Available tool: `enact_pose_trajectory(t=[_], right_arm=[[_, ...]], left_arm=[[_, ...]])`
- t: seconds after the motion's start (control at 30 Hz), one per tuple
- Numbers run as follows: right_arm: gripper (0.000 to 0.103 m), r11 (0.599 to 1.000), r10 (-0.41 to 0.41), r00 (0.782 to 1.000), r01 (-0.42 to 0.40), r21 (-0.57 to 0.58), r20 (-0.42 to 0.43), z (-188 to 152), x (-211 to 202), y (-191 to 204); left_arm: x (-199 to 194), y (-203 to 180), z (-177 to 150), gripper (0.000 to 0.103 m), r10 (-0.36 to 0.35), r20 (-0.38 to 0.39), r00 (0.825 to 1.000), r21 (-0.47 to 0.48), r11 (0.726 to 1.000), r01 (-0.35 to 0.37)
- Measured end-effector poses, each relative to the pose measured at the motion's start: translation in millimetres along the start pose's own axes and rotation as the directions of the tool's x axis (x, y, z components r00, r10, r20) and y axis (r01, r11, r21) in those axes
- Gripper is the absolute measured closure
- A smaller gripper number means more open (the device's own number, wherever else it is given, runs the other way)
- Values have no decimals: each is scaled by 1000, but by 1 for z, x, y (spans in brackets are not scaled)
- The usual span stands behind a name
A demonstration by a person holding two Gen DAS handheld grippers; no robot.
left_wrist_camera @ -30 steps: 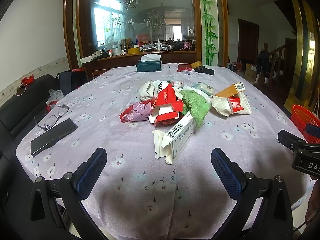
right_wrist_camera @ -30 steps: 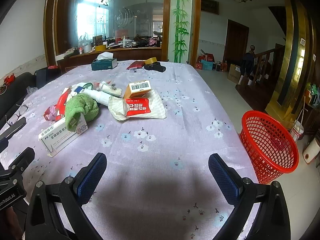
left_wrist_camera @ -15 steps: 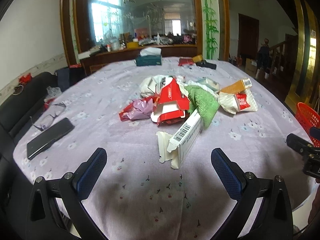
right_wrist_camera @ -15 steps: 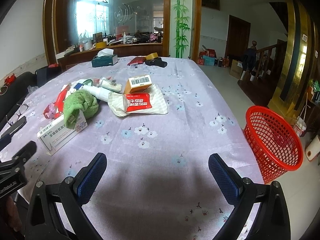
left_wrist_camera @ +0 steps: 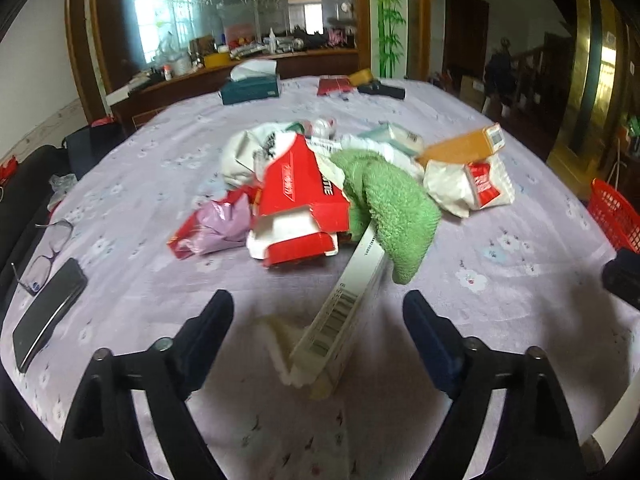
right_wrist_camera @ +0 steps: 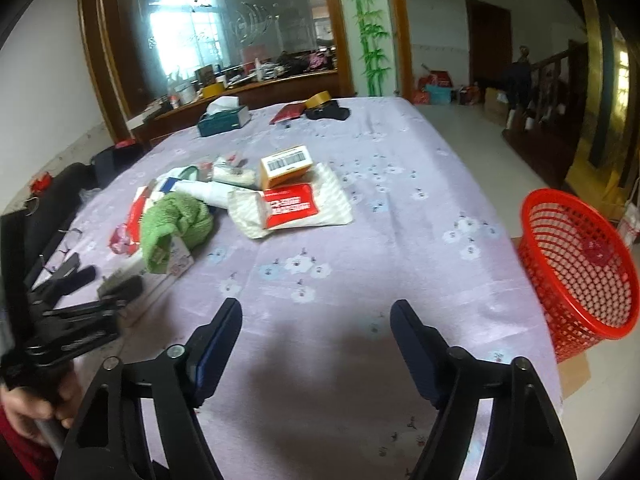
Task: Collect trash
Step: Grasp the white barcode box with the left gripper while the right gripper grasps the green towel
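Closing in, the left tool (left_wrist_camera: 316,312) has just been narrowing, pads not yet touching the white barcode carton (left_wrist_camera: 344,316) between them on the worktop (left_wrist_camera: 500,300), its long axis running toward one o'clock.

My table (right_wrist_camera: 400,184) wears a lilac flowered cloth. Past its far end a wood-framed glass panel (right_wrist_camera: 240,40) glows with window light, above a cluttered sideboard (left_wrist_camera: 280,60). A bamboo strip (right_wrist_camera: 368,28) climbs the pillar beside it. At right I see a dark door (right_wrist_camera: 490,44), a stair rail (right_wrist_camera: 552,76) and pale floor tiles (right_wrist_camera: 472,136).
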State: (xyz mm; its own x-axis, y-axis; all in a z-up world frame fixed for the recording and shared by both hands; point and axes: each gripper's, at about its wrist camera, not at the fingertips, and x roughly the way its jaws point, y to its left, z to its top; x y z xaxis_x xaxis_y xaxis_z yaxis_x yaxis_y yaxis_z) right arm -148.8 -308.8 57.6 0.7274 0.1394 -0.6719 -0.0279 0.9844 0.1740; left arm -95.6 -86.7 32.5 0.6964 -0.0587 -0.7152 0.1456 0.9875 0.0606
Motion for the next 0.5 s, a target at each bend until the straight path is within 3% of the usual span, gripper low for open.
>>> enact_pose_trajectory(t=[0.07,0.1,0.17,0.3,0.5], right_arm=[[24,1000,28,1000,-28,-9,-3,4,0,3],[24,999,52,999,-52,-14,-6,7,1,5],[24,996,87,996,-87,-17,-17,11,3,10],[25,982,188,980,-190,-17,-70,23,15,25],[25,953,286,948,-296,-57,-137,45,36,61]], left_arm=[[9,-2,1,32,-12,-19,1000,-1,1000,12],[13,-3,2,44,-19,-31,999,-3,1000,19],[17,-4,2,50,-35,-37,999,-9,999,35],[11,-6,-3,73,-55,-27,998,6,998,55],[-16,15,-20,75,-84,3,996,-27,996,84]])
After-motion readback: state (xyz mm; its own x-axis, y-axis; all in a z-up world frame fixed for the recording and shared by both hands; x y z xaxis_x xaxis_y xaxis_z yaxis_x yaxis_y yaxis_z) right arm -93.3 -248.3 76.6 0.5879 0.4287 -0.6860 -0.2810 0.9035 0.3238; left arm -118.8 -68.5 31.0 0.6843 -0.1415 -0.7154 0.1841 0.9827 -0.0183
